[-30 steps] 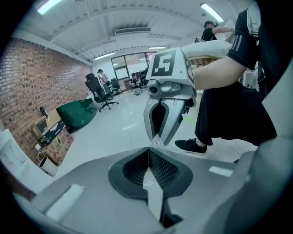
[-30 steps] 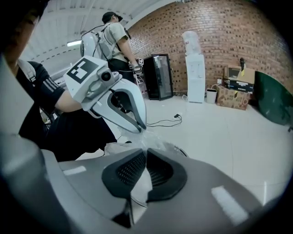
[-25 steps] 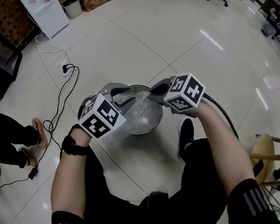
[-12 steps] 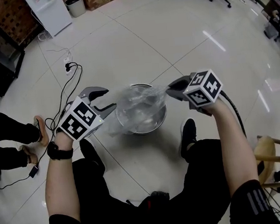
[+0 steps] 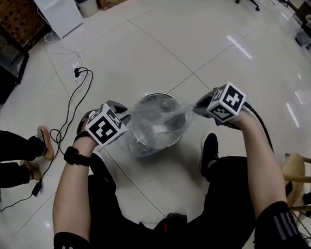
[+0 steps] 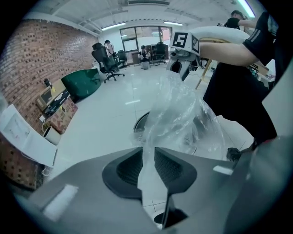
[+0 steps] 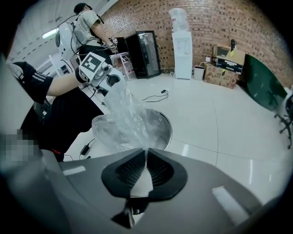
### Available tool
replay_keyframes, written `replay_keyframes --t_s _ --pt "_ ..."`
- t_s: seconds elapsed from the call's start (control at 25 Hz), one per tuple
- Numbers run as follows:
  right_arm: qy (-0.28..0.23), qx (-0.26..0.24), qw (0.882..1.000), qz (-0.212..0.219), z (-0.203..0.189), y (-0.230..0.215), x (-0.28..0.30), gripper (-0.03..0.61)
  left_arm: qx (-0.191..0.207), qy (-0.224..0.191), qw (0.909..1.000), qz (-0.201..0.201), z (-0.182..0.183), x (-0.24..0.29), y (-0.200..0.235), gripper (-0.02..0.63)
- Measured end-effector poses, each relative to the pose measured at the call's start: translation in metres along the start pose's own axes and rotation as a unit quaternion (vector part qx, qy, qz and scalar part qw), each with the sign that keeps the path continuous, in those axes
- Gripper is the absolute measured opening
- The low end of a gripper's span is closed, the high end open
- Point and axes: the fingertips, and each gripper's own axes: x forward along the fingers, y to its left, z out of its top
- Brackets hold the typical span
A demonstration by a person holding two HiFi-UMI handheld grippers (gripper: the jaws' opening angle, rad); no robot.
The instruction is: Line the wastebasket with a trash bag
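While stretching the trash bag [image 5: 157, 118] open just above the wastebasket [image 5: 158, 95], grips film left of the wastebasket in left gripper [image 5: 122, 111] fingers [image 6: 130, 169], just closed onto it. Grips film right of the wastebasket in right gripper [image 5: 196, 107] fingers [image 7: 132, 170], pressed tight. Judged as mouth-spreading step. Calls next for lowering and cuffing hem over rim.

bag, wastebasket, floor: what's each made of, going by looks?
Bag: thin clear plastic film, glossy; it is see-through and wrinkled, with white glints.
Wastebasket: looks like polished metal, probably steel; silvery with a mirror-like rim.
Floor: large glossy pale tiles, perhaps ceramic or stone; joint lines and sharp reflections of the lights show.
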Motion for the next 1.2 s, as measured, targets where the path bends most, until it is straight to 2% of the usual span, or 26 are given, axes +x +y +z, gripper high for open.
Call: replay_keyframes --t_s 0.12,0.28,0.4,0.56,0.76,1.0,1.08,1.2 --pt "0.012 -0.006 1.000 0.015 -0.003 0.003 0.000 0.080 0.010 0.004 0.9999 -0.013 0.009 0.008 -0.007 0.028" --pt "-0.007 -0.005 0.999 0.039 0.001 0.008 -0.013 0.132 0.010 -0.005 0.9998 -0.015 0.025 0.015 -0.008 0.013" --pt "-0.046 -0.011 0.998 0.046 0.016 0.013 -0.029 0.161 0.014 -0.008 0.9996 -0.022 0.033 0.022 -0.012 0.012" --pt "-0.111 -0.040 0.991 0.065 0.053 0.035 -0.040 0.188 0.016 -0.013 0.9996 -0.018 0.039 0.027 -0.011 0.006" --pt "-0.123 -0.080 0.985 0.093 0.071 0.064 -0.045 0.216 0.008 -0.021 0.9997 -0.006 0.054 0.033 -0.007 0.000" --pt "-0.212 -0.072 0.970 0.095 0.116 0.082 -0.070 0.240 0.006 -0.031 0.9995 -0.007 0.067 0.039 -0.007 0.000" --pt "-0.204 -0.079 0.972 0.089 0.123 0.091 -0.056 0.265 0.002 -0.041 0.9991 -0.009 0.073 0.039 -0.008 0.000" --pt "-0.142 -0.094 0.984 0.060 0.113 0.092 -0.017 0.300 0.008 -0.055 0.9985 -0.003 0.085 0.037 -0.010 0.000"
